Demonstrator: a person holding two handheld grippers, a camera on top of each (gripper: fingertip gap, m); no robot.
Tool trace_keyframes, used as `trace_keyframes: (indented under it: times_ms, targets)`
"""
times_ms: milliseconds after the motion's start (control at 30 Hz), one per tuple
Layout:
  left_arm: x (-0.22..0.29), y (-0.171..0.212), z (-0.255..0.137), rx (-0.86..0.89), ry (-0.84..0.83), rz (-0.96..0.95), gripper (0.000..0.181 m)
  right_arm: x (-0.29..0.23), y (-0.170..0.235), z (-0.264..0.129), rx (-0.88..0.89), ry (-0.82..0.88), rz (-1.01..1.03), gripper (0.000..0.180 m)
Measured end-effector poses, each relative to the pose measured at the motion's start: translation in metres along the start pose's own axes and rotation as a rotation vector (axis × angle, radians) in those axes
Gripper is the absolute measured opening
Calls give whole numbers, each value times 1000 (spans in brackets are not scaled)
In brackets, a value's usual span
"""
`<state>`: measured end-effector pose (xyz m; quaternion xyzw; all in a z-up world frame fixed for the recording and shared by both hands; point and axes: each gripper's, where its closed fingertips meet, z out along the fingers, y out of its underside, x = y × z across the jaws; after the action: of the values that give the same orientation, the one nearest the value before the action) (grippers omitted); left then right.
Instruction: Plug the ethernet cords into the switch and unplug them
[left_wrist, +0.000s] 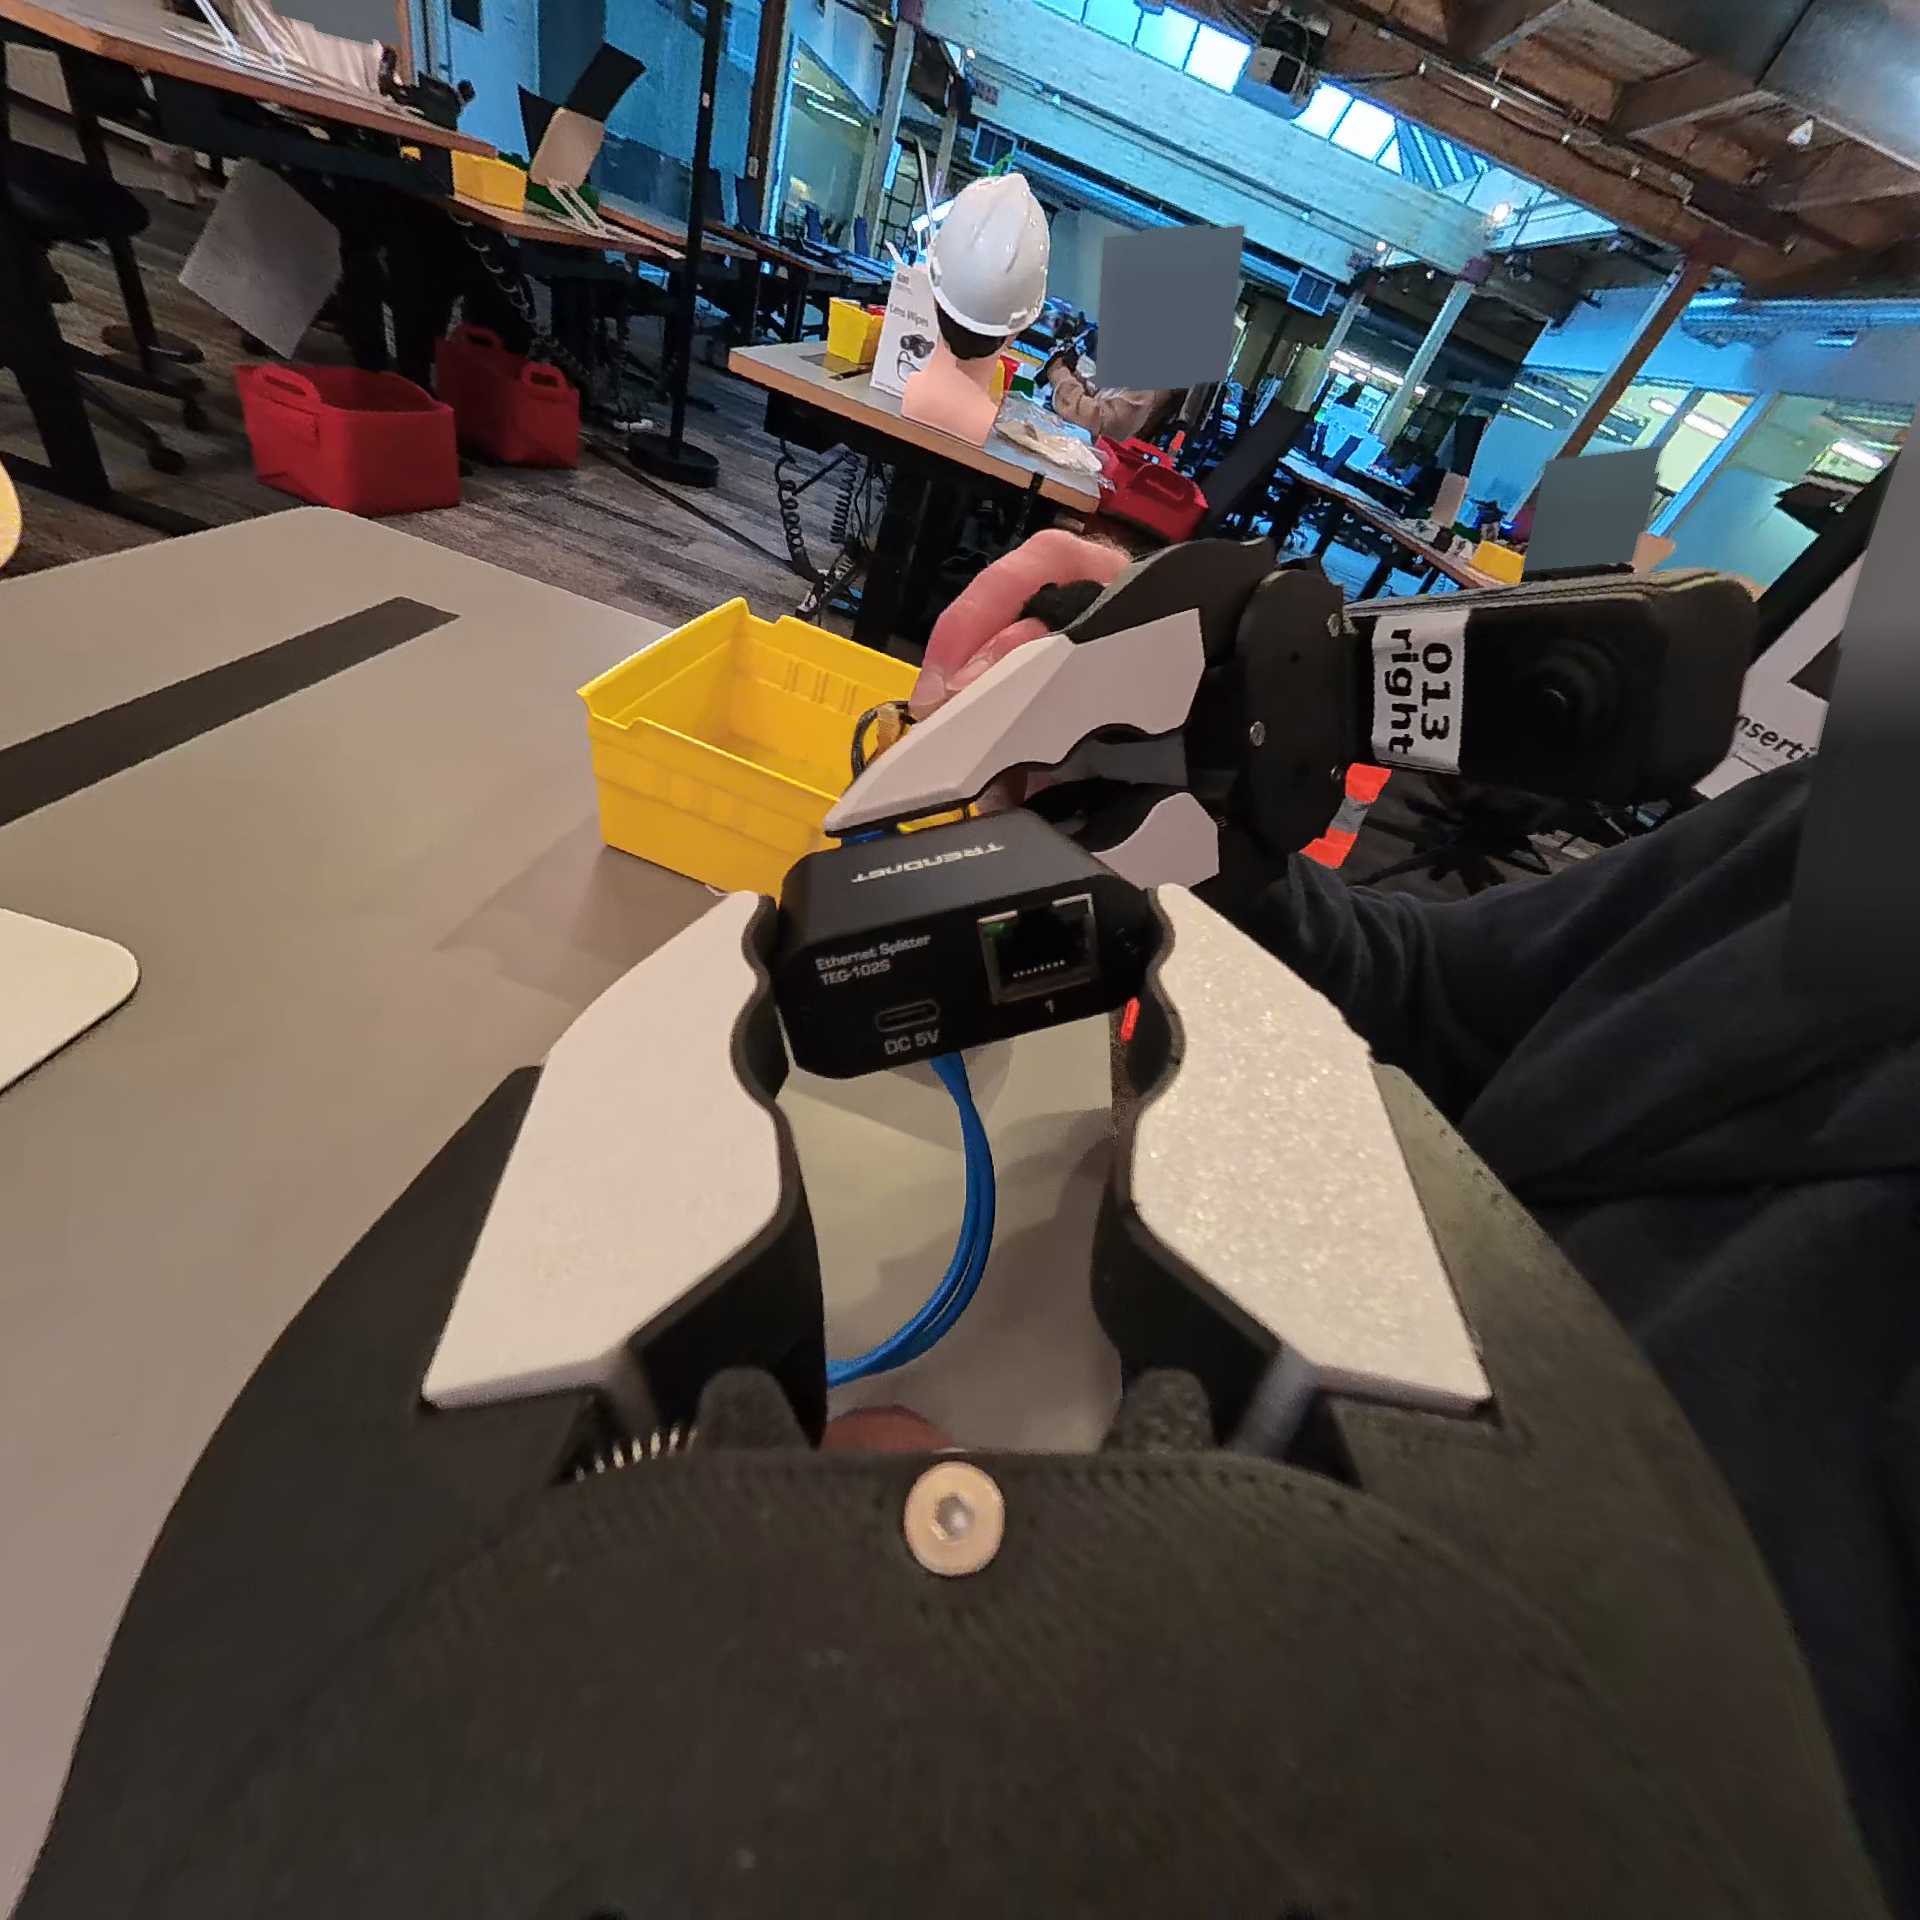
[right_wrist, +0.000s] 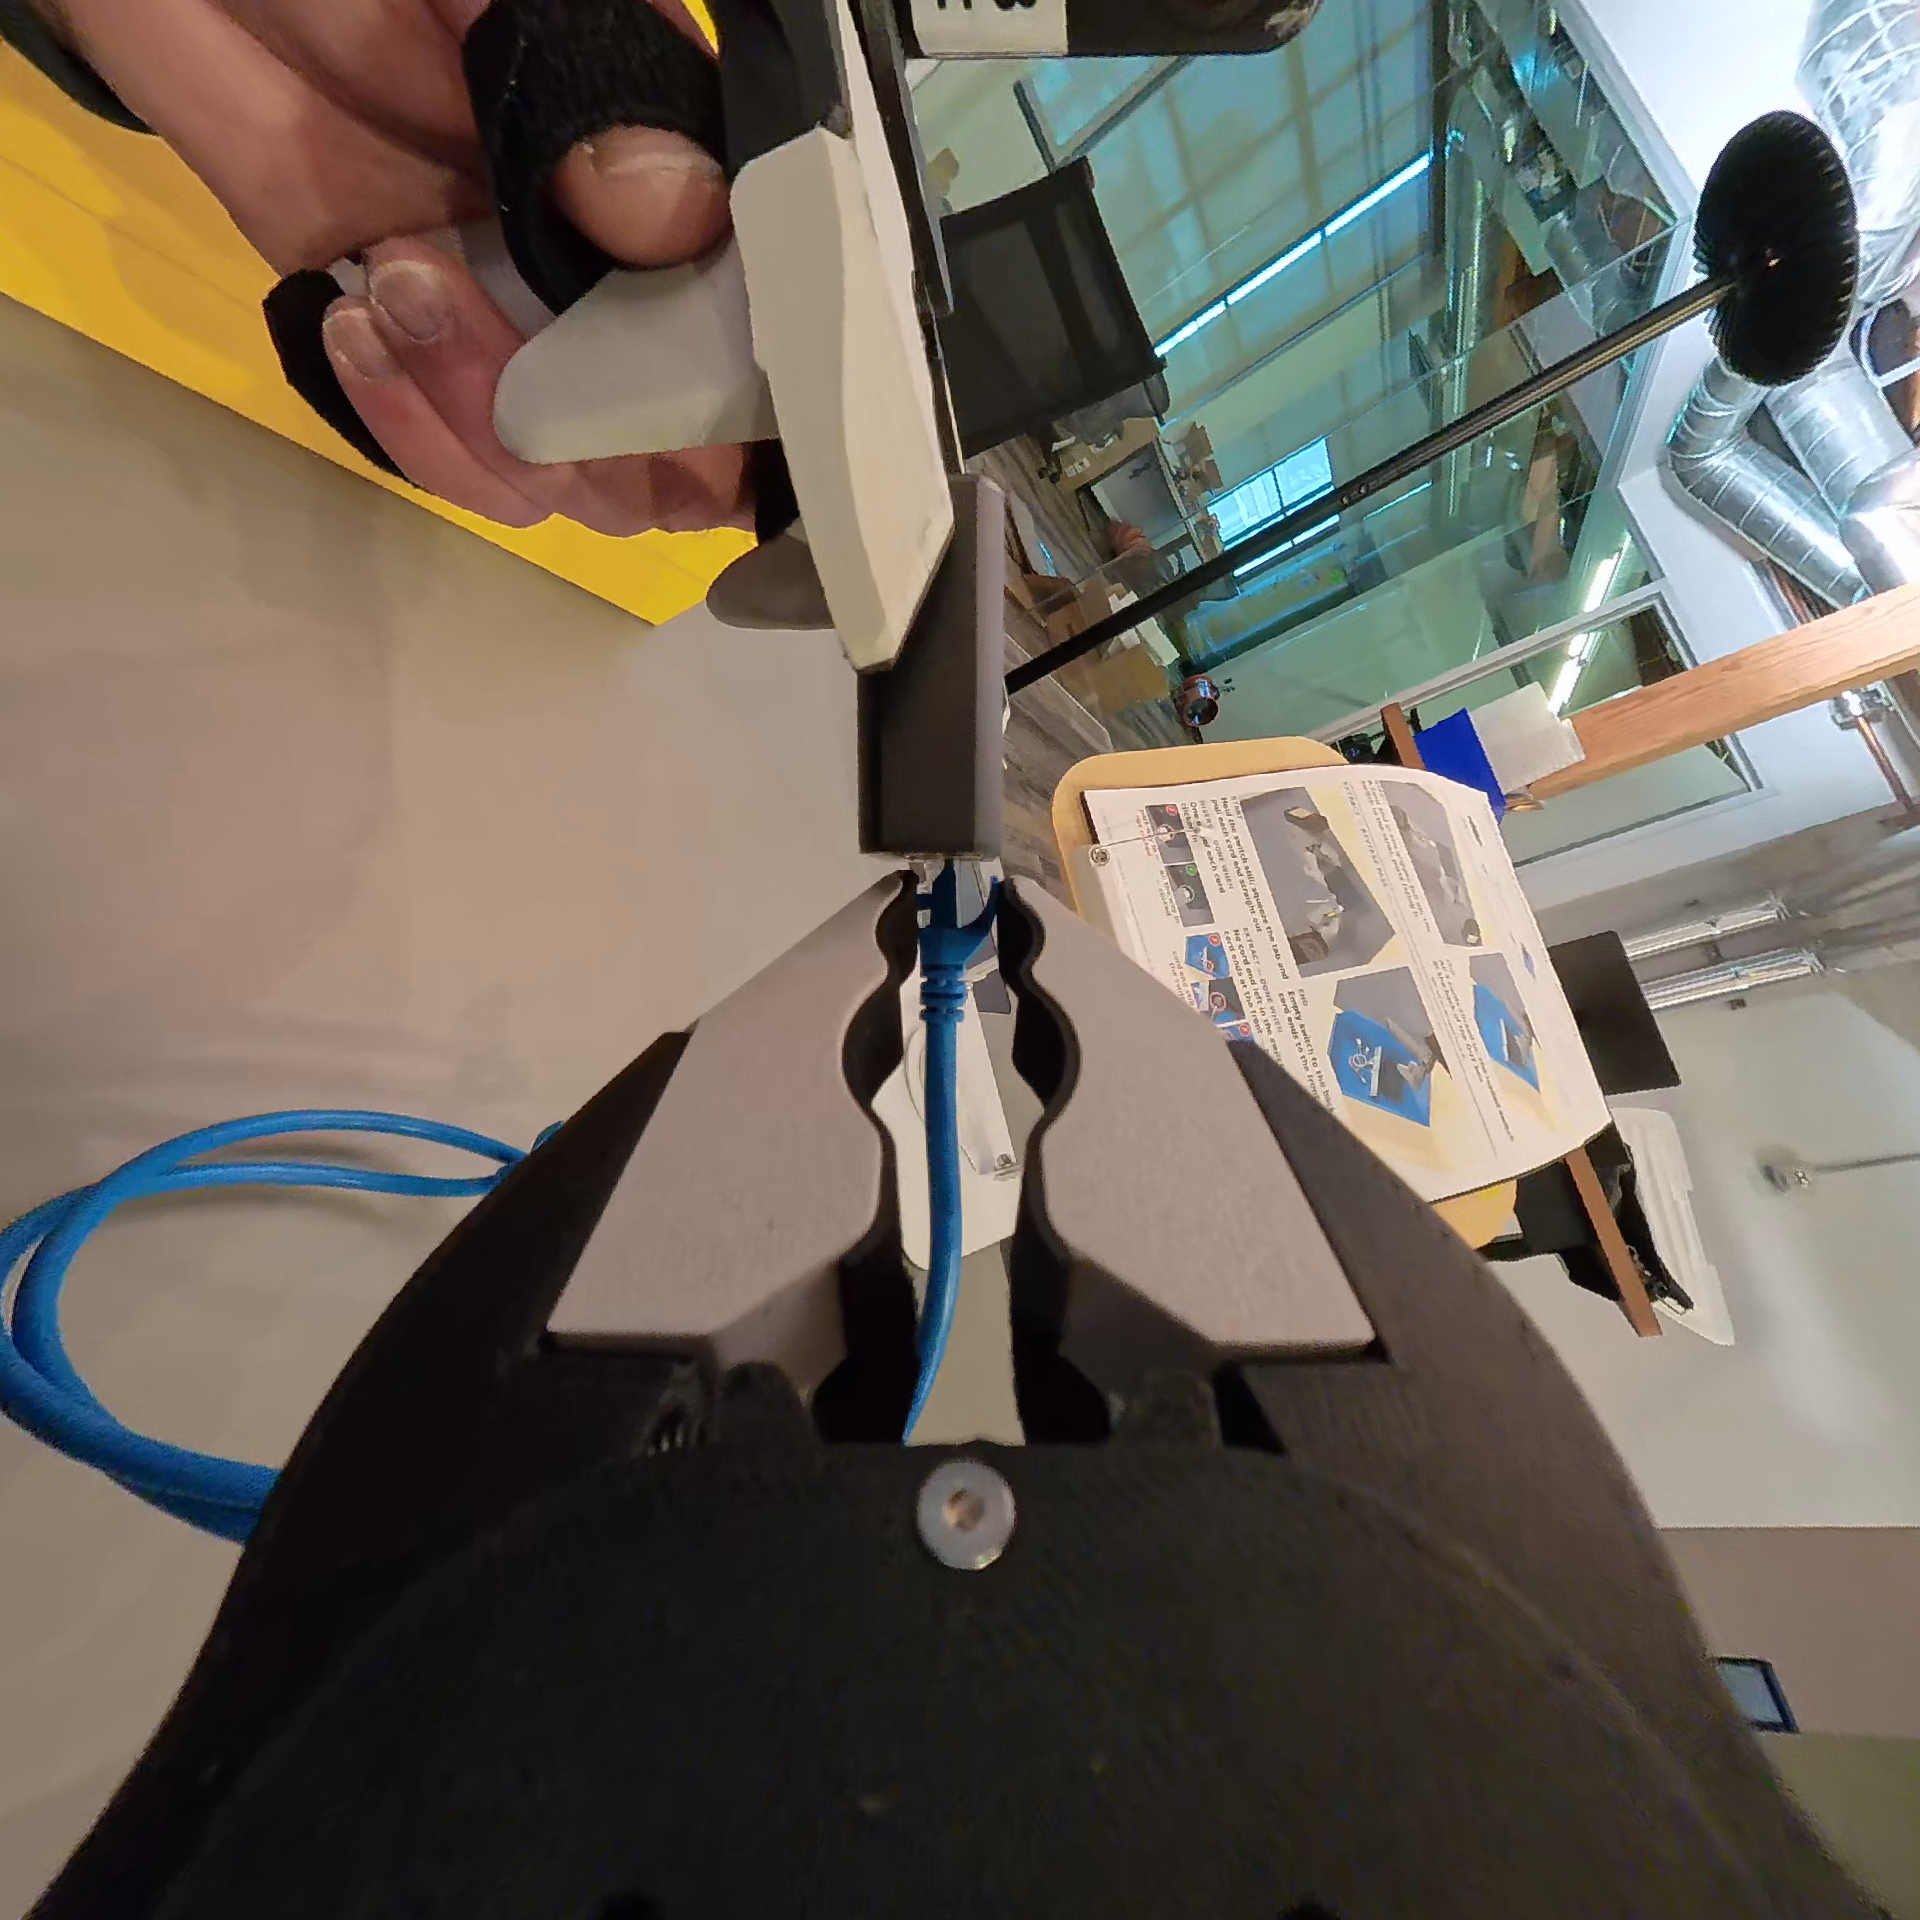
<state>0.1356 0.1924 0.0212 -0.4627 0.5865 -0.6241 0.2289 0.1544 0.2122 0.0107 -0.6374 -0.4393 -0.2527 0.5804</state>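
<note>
My left gripper (left_wrist: 956, 930) is shut on the black switch (left_wrist: 904, 956) and holds it above the grey table, with an empty port facing the camera. My right gripper (right_wrist: 951, 899) is shut on the blue cord's plug (right_wrist: 948, 930), which sits at the switch's (right_wrist: 930, 727) far port. I cannot tell how deep the plug is seated. The blue cord (right_wrist: 104, 1299) loops over the table and hangs under the switch in the left wrist view (left_wrist: 971, 1195). The right gripper (left_wrist: 914, 816) shows there behind the switch. A yellow cord end (left_wrist: 883, 722) shows just past it.
A yellow bin (left_wrist: 717, 748) stands on the table (left_wrist: 260, 935) right behind the switch. A printed instruction sheet (right_wrist: 1351, 935) lies on a board beyond the table. A pale pad (left_wrist: 52, 987) lies at the left edge. A person's dark sleeve (left_wrist: 1662, 1039) fills the right side.
</note>
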Motion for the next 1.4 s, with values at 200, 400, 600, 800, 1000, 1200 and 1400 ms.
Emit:
trace_keyframes:
  times_ms: [200,400,600,800,1000,1200,1400]
  targets:
    - [1,-2,1,25,-3,-5,64,-1,-2,-2,16,19,9,14]
    - [2,-3,2,37,-3,-11,64,-2,-2,-3,9,37,7,14]
    - [4,-3,3,39,1,-11,64,-3,-3,-5,14,39,3,13]
    - [5,-3,4,38,12,-22,64,-5,-3,-7,18,9,-9,13]
    - [8,-1,5,34,23,-26,63,-9,-2,-10,-35,-39,-83,11]
    - [9,-1,5,33,48,-48,63,-11,-2,-12,-66,-83,-105,10]
    - [7,-4,3,60,39,-21,63,-5,-3,-9,-48,-69,-18,10]
